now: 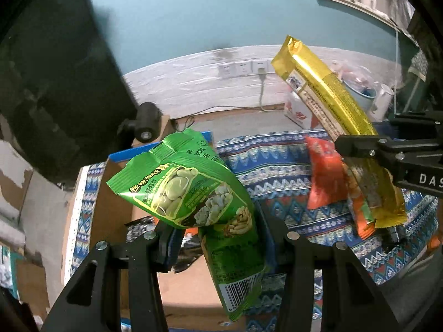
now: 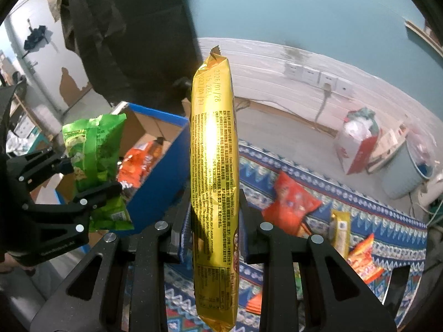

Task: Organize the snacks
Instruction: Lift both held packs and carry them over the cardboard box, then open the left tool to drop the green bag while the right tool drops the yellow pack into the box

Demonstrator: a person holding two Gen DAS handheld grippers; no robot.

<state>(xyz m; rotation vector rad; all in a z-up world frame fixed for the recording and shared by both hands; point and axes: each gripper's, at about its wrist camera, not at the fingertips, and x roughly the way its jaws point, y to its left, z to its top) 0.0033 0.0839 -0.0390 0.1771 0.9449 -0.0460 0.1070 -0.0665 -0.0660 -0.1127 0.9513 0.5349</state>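
A green snack bag (image 1: 191, 193) hangs tilted above an open cardboard box with a blue rim (image 1: 116, 193), and my left gripper (image 1: 218, 232) is shut on its middle. My right gripper (image 2: 213, 229) is shut on a long yellow snack pack (image 2: 213, 152), which stands upright. The left wrist view has this yellow pack (image 1: 326, 96) at the right, in the right gripper (image 1: 360, 166). The right wrist view has the green bag (image 2: 91, 144) at the left, in the left gripper (image 2: 91, 177). Orange packs (image 2: 138, 163) lie inside the blue box (image 2: 163, 182).
A patterned cloth (image 2: 393, 221) carries a red-orange bag (image 2: 290, 204), a small yellow pack (image 2: 340, 232) and an orange pack (image 2: 362, 260). Behind it are a white and red box (image 2: 354, 149), a pale blue bucket (image 2: 398, 174) and wall sockets (image 1: 243, 67). A dark panel (image 1: 55, 69) stands at the left.
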